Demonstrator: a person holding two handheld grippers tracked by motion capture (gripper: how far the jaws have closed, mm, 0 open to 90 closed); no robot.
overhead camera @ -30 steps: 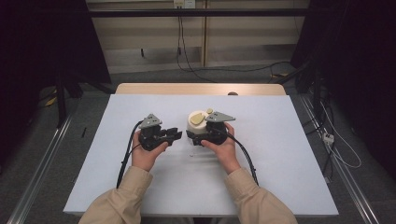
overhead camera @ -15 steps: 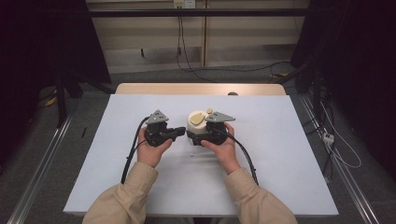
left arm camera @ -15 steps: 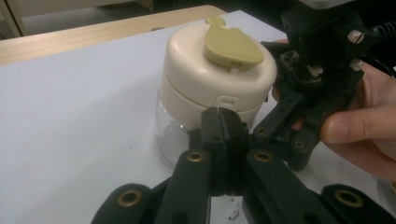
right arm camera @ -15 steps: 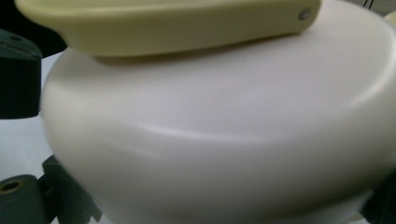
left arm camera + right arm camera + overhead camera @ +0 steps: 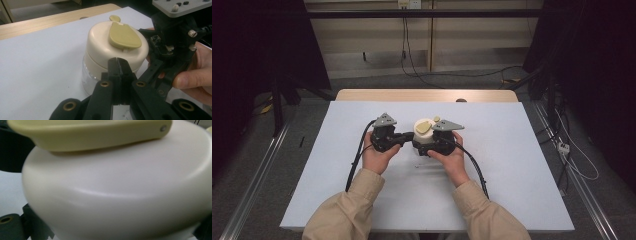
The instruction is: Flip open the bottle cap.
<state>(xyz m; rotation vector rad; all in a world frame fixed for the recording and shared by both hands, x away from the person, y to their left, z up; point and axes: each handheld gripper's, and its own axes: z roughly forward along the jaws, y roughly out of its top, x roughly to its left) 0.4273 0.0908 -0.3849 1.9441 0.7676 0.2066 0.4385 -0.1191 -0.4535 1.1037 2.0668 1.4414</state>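
Observation:
A clear jar with a cream lid [image 5: 424, 127] stands at the middle of the white table [image 5: 517, 170]. A yellow-green flip tab [image 5: 123, 36] lies flat on the lid. My right gripper [image 5: 423, 146] reaches in from the right, its jaws on either side of the jar and shut on it. In the right gripper view the lid [image 5: 120, 192] looms very close between those jaws. My left gripper [image 5: 118, 61] comes from the left with its jaws pressed together and nothing between them. Its tips sit right at the lid's side wall, just below the tab.
A wooden strip [image 5: 427, 95] runs along the table's far edge, with a small dark object [image 5: 460, 100] on it. Black cables [image 5: 357, 160] trail from both grippers toward the person. Dark stands and floor cables [image 5: 562, 145] surround the table.
My left gripper has moved right and slightly up to the jar, and its jaws have gone from a little apart to shut. The right gripper and the jar have stayed put.

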